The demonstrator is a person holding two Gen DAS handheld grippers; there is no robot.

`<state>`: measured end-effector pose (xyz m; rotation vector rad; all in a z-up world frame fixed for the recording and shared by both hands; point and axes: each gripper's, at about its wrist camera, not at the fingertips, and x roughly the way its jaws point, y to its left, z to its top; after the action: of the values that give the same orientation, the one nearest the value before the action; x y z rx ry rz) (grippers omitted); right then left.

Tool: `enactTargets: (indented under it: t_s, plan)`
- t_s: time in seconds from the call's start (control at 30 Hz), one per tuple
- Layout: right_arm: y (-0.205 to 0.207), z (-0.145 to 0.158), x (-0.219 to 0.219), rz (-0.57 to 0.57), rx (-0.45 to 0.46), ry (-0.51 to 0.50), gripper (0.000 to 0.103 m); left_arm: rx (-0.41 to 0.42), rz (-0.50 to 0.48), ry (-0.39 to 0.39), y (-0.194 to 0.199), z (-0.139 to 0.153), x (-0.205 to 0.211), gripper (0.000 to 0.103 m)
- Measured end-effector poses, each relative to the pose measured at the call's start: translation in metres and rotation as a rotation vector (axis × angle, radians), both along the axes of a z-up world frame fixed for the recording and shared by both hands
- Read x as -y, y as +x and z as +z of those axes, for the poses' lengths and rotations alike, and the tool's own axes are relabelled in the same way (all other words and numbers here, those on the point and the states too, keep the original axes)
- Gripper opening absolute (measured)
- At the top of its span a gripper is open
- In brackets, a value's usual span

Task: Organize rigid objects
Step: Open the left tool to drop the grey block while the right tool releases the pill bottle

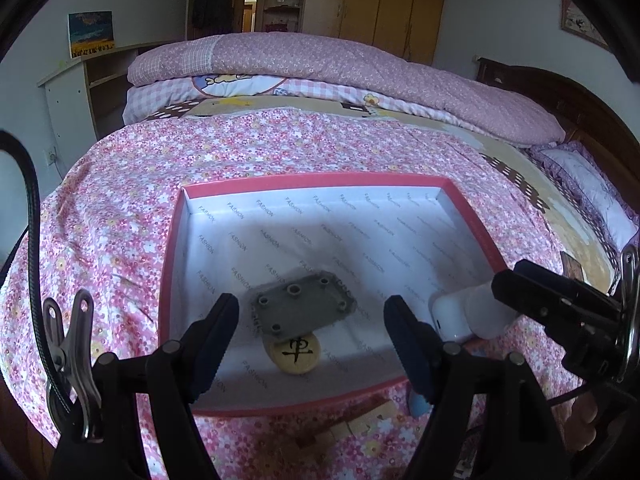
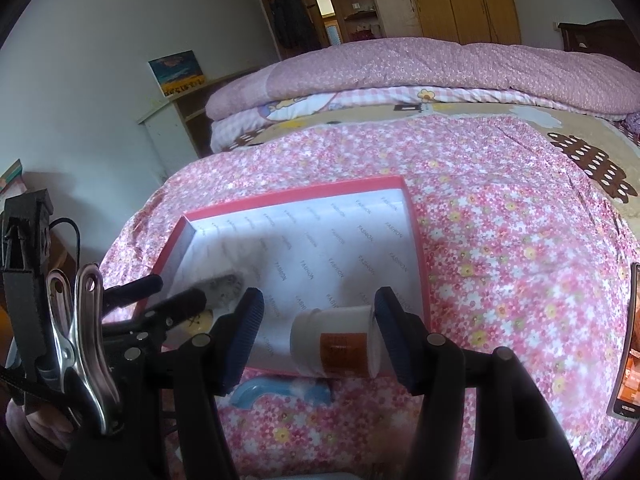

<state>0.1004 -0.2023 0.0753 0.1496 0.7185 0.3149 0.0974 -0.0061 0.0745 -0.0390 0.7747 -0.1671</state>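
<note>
A red-rimmed box (image 1: 312, 179) lined with white paper lies on the flowered bedspread. Inside it, near the front, a grey metal plate (image 1: 280, 312) with round holes overlaps a wooden chess piece (image 1: 296, 354). My left gripper (image 1: 312, 308) hovers open above these two with nothing between its fingers. A white jar (image 2: 336, 340) with an orange label lies on its side over the box's near rim (image 2: 280, 372). It sits between the fingers of my right gripper (image 2: 319, 296): the right pad touches its end and a gap shows at the left pad.
A light blue object (image 2: 280, 396) lies on the bedspread just in front of the box. A flat dark item (image 2: 628, 344) lies at the far right edge. Folded pink quilts (image 1: 340, 64) are stacked at the far side of the bed. A pillow (image 1: 588, 196) lies right.
</note>
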Motion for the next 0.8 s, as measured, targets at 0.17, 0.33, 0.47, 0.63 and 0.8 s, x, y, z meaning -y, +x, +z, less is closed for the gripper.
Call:
enactTargets:
  t_s: [0.17,0.33,0.47,0.63,0.8]
  plan:
    - [-0.007,0.001,0.001,0.002,0.001,0.004,0.059,0.003,0.006,-0.007,-0.010,0.002,-0.004,0.079]
    - [-0.013,0.001,0.003,0.001,-0.001,0.007,0.059,0.009,0.014,-0.014,-0.021,0.005,-0.008,0.079]
    - [-0.025,-0.001,0.005,0.002,-0.003,0.016,0.059,0.013,0.016,-0.013,-0.032,0.007,-0.009,0.079]
    - [-0.037,-0.006,0.006,0.008,-0.012,0.018,0.059,0.011,0.023,-0.017,-0.046,0.007,-0.011,0.079]
    - [-0.044,-0.010,0.009,0.004,-0.023,0.015,0.059,-0.005,0.023,-0.021,-0.058,0.001,-0.010,0.079]
